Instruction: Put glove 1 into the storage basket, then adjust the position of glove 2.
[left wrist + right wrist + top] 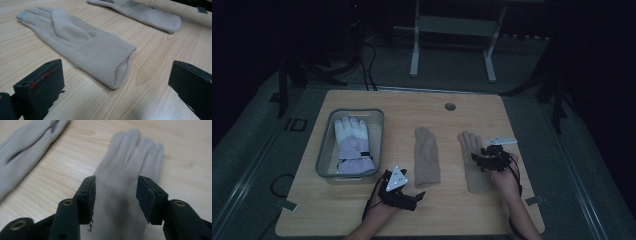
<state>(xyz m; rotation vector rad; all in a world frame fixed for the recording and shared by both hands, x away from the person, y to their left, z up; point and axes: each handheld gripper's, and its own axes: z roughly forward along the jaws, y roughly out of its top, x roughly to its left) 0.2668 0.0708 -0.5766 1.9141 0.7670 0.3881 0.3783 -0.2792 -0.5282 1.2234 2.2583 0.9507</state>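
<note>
On the wooden table (362, 210) we see two beige gloves lying flat, side by side and apart, with their fingers pointing away from the person. The left glove (427, 156) lies near the middle of the table, and in the left gripper view it shows palm up with its thumb folded across and its open cuff turned toward the camera. The right glove (473, 162) lies to its right. Our left gripper (414, 196) sits low over the table just short of the left glove's cuff, its jaws spread wide, one at each side of the left gripper view, with nothing between them but bare wood and the cuff ahead. Our right gripper (478, 159) is over the right glove, above its palm; in the right gripper view its jaws stand partly open to either side of the glove's back, and we cannot tell whether they touch the cloth, though they have not closed on it. At the left of the table stands a grey bin (325, 150), and in it lies a white and lilac ski glove (354, 146), fingers pointing away. A small round hole (450, 106) shows near the table's far edge.
</note>
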